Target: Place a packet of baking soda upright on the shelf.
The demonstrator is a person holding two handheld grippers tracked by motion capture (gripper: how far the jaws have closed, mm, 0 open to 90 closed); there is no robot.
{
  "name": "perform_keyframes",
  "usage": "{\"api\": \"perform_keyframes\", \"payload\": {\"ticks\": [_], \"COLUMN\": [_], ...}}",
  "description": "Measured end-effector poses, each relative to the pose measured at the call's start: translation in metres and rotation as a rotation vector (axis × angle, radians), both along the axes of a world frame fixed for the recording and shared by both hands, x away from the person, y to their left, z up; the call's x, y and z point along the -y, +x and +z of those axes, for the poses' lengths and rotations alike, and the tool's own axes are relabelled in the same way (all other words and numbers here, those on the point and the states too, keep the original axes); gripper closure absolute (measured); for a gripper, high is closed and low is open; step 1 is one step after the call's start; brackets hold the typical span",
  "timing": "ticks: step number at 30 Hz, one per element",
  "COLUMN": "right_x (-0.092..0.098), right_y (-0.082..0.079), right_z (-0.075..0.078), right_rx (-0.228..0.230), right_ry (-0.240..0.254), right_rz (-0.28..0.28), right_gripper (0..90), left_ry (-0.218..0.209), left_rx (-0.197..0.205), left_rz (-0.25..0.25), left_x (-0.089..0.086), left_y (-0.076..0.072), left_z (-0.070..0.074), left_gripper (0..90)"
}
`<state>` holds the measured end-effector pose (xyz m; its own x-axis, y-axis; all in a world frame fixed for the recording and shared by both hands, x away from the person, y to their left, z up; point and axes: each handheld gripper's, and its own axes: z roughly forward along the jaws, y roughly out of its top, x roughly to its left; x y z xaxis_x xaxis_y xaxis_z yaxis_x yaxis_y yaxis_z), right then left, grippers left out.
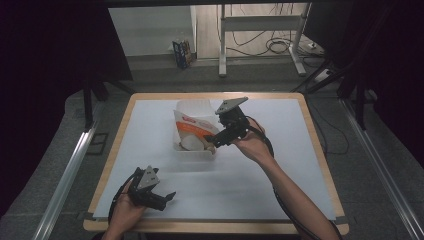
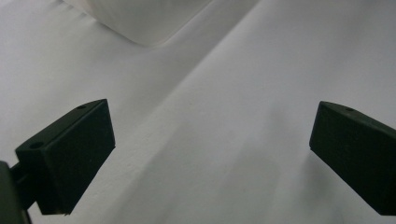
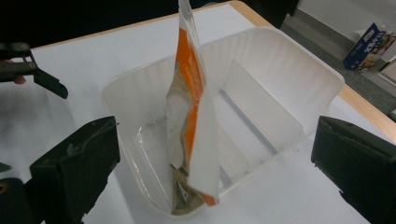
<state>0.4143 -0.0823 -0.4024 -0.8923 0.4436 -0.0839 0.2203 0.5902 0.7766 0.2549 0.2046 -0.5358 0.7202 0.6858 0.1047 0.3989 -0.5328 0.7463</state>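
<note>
Translucent white plastic tub [image 1: 194, 150], rectangular with rounded corners and ribbed walls, sits at centre of the high view on the white sheet covering the bench [image 1: 280, 195]. Inside it stands one flat pouch [image 1: 192, 131], white with an orange band and a red mark near its top; it leans upright, bottom edge down on the tub floor. In the right gripper view the pouch [image 3: 191, 116] is seen edge-on, rising past the top of the frame, its top cut off. Print on it is too small to read.

Right gripper [image 1: 223, 138] hovers at the tub's right rim, jaws spread wide, holding nothing; the pouch stands between them but farther off, untouched.

Left gripper [image 1: 162, 199] sits lower left of the high view, just above the sheet, well apart from the tub. Jaws wide apart, empty. In its own view a rounded tub corner [image 2: 140, 23] shows upper left, the rest cut off.

Bench edge is pale wood.
</note>
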Motion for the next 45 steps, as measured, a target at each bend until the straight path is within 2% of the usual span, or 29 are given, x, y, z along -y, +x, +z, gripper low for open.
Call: {"api": "perform_keyframes", "payload": {"ticks": [13, 28, 38, 45], "right_x": [0.023, 0.047, 0.069, 0.081], "right_y": [-0.012, -0.027, -0.045, -0.057], "right_z": [-0.008, -0.023, -0.028, -0.034], "right_rx": [0.019, 0.004, 0.008, 0.016], "right_ry": [0.008, 0.023, 0.040, 0.024], "right_rz": [-0.021, -0.042, -0.074, -0.093], "right_gripper": [0.6, 0.4, 0.5, 0.6], "left_ry": [-0.003, 0.003, -0.005, -0.014], "left_rx": [0.001, 0.001, 0.013, 0.016], "left_rz": [-0.003, -0.003, -0.001, 0.002], "left_x": [0.001, 0.001, 0.000, 0.000], "left_y": [0.000, 0.000, 0.000, -0.001], "left_z": [0.000, 0.000, 0.001, 0.001], "left_gripper": [0.0, 0.0, 0.0, 0.0]}}
